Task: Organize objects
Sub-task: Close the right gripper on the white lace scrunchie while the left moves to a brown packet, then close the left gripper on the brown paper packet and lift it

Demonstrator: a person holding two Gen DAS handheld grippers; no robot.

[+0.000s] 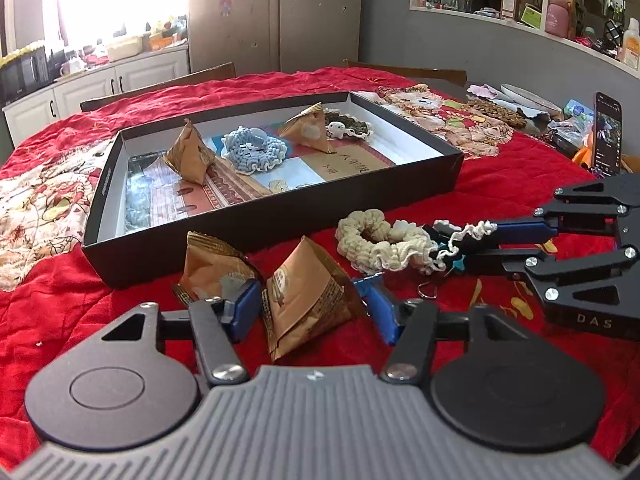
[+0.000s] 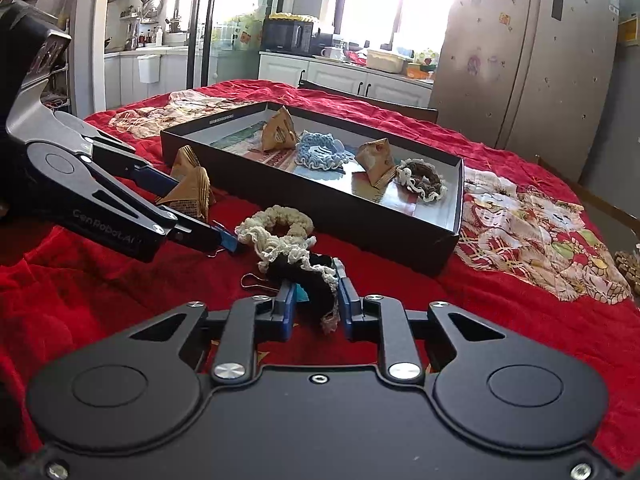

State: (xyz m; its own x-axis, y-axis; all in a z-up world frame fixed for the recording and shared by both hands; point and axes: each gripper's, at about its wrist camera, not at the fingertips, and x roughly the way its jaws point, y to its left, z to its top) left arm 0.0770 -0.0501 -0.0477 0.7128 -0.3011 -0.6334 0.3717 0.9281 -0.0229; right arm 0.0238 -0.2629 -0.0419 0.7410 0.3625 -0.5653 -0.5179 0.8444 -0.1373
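A black shallow box (image 1: 280, 222) (image 2: 320, 196) lies on the red cloth; it holds two brown pyramid packets, a blue crochet scrunchie (image 1: 254, 148) and a brown-and-white scrunchie (image 2: 422, 178). My left gripper (image 1: 306, 300) is open around a brown pyramid packet (image 1: 304, 296) in front of the box, and a second packet (image 1: 214, 268) lies to its left. My right gripper (image 2: 314, 300) is shut on a black scrunchie with white trim (image 2: 316, 276), next to a cream scrunchie (image 1: 376, 244) (image 2: 276, 224). The right gripper also shows in the left wrist view (image 1: 460, 244).
A binder clip (image 2: 256, 282) lies on the cloth by the right fingers. A phone (image 1: 607, 136) stands at the right with clutter and a plate behind it. Chairs sit behind the table. Patterned cloths lie beside the box.
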